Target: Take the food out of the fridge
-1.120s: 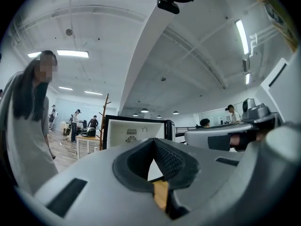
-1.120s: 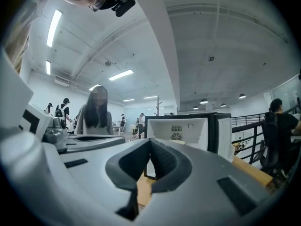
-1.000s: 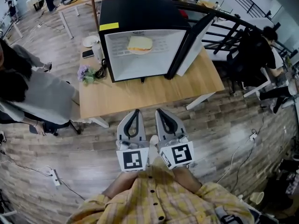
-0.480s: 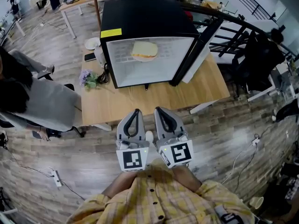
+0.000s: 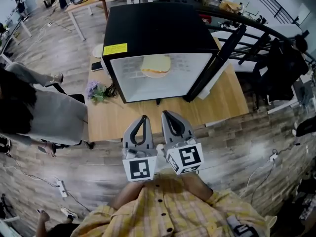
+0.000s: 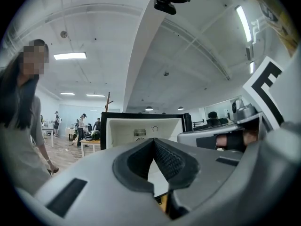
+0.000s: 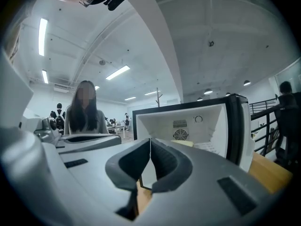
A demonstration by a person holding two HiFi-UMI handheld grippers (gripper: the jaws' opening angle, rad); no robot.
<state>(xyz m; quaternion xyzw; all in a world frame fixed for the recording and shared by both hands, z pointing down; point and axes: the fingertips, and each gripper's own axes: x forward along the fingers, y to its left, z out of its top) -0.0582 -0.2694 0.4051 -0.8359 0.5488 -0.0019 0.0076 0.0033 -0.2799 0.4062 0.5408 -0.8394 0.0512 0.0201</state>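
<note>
Both grippers are held level and side by side in front of the person's plaid-shirted chest, pointing at the fridge. The left gripper (image 5: 144, 117) has its grey, curved jaws pressed together at the tips, with nothing between the ribbed black pads. The right gripper (image 5: 165, 114) is also closed tip to tip and empty. Each carries a white cube with black square markers at its rear. The tips hang above the near edge of the light wooden table (image 5: 148, 115).

The fridge (image 5: 153, 28) is a black box with a white interior, standing on that table. Its door (image 5: 219, 58) is swung open to the right. The sandwich (image 5: 156, 64) lies on the wire shelf inside, well apart from both grippers.
</note>
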